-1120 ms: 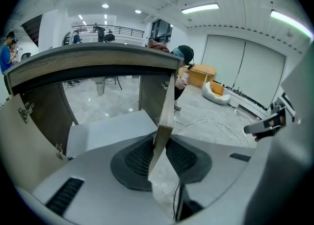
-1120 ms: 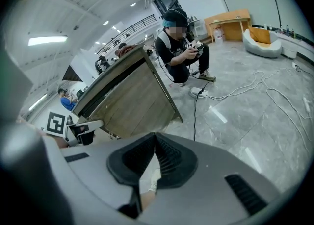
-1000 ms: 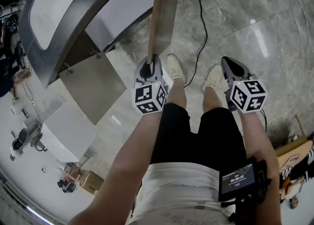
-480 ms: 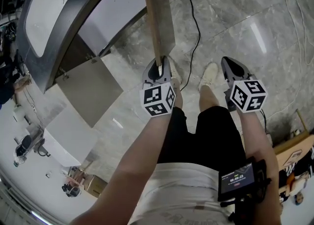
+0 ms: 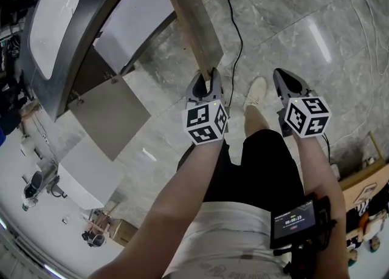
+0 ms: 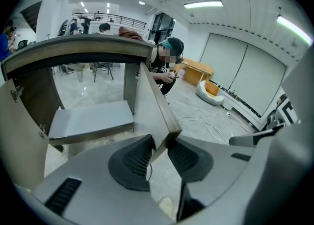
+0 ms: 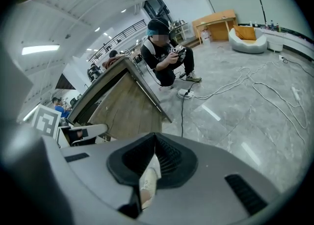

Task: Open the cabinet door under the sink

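Observation:
The wooden cabinet door [image 5: 196, 25] under the dark-rimmed sink counter [image 5: 64, 59] stands swung far out over the floor. My left gripper [image 5: 205, 77] is at the door's free edge. In the left gripper view the door's corner [image 6: 164, 121] sits between the fingertips of that gripper [image 6: 160, 143]; its jaws have just been opening and the pads stand slightly off the wood. My right gripper [image 5: 284, 78] hangs to the right over the floor, shut and empty. The right gripper view shows its pads [image 7: 167, 158] closed together, with the door [image 7: 125, 106] off to the left.
A second, grey cabinet door [image 5: 112, 113] hangs open on the left, with a grey shelf [image 6: 91, 118] inside. A black cable [image 5: 240, 34] runs across the marble floor to a power strip [image 7: 186, 91]. A person [image 7: 164, 55] crouches beyond the cabinet. My shoe [image 5: 256, 92] is below the grippers.
The left gripper has moved right and toward me with the door's edge, swinging the door wider. Its jaws have spread. The right gripper stays shut.

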